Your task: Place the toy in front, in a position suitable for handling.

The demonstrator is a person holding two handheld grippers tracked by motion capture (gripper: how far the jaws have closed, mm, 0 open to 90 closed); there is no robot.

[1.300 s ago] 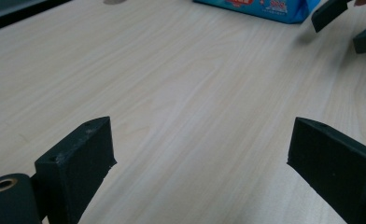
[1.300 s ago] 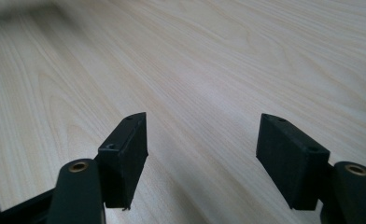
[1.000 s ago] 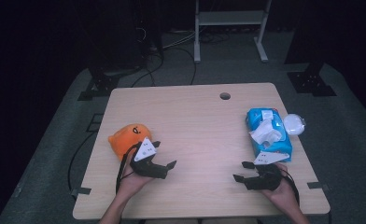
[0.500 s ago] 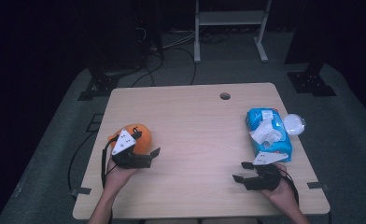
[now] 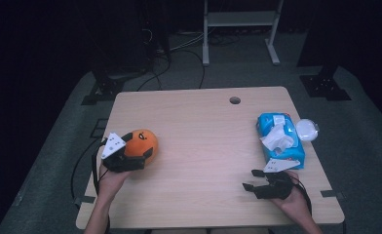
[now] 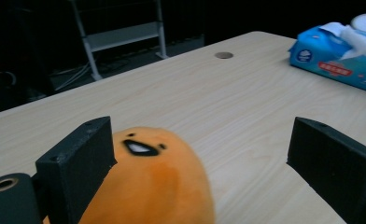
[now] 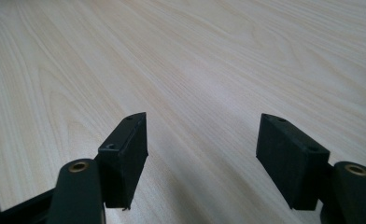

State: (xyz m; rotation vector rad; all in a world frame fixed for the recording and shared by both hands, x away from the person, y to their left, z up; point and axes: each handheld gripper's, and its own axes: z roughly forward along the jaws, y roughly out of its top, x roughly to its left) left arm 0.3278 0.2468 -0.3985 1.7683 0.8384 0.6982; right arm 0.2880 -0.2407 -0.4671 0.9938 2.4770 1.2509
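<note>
Clearly, the orange plush toy (image 6: 148,182) is rounded, with a small black-outlined face.

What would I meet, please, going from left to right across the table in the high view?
Left gripper → orange plush toy between its open jaws → bare table → right gripper → blue pack of wipes → white round lid.
</note>
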